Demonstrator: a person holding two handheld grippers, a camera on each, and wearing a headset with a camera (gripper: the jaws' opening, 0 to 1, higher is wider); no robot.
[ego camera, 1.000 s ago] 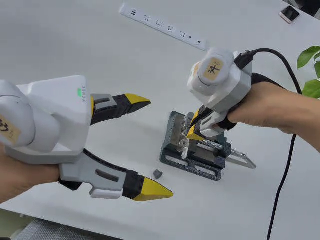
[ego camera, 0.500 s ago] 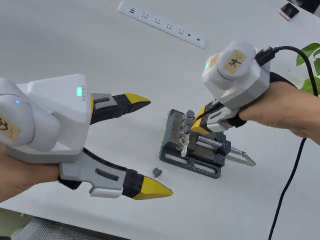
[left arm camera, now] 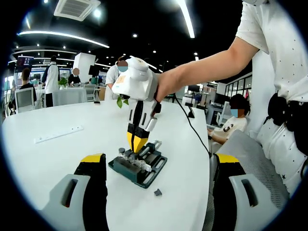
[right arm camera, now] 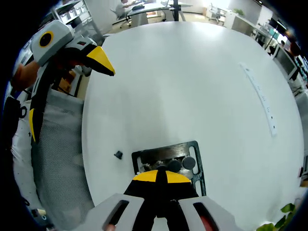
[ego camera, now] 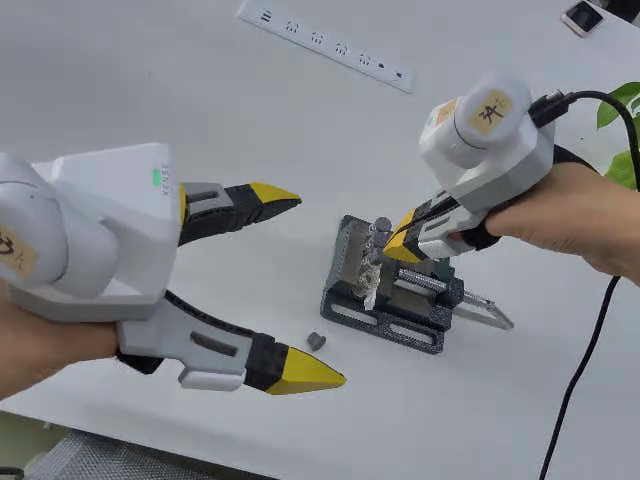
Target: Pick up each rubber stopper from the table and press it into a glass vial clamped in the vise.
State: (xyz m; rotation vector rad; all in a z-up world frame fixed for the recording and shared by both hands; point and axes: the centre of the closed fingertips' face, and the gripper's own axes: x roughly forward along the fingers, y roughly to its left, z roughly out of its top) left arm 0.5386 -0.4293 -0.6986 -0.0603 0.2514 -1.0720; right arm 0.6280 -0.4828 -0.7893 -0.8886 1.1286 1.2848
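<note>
A dark vise (ego camera: 385, 310) stands on the white table and clamps small glass vials; one vial carries a grey rubber stopper (ego camera: 382, 225). My right gripper (ego camera: 398, 247) hovers just above and to the right of that stopper, its yellow tips shut with nothing visible between them. In the right gripper view its shut tips (right arm camera: 161, 176) hang over the vise (right arm camera: 144, 156) and two stoppered vial tops (right arm camera: 188, 162). A loose grey stopper (ego camera: 316, 340) lies on the table left of the vise. My left gripper (ego camera: 318, 290) is open wide and stands left of the loose stopper (left arm camera: 157, 192).
A white power strip (ego camera: 330, 45) lies at the far side of the table. A black cable (ego camera: 585, 340) trails from my right gripper. Green leaves (ego camera: 625, 130) and a phone (ego camera: 580, 18) sit at the right edge. The table's near edge runs below my left gripper.
My right gripper has lifted up and to the right off the vise, uncovering a stoppered vial top. The left gripper and the loose stopper have stayed put.
</note>
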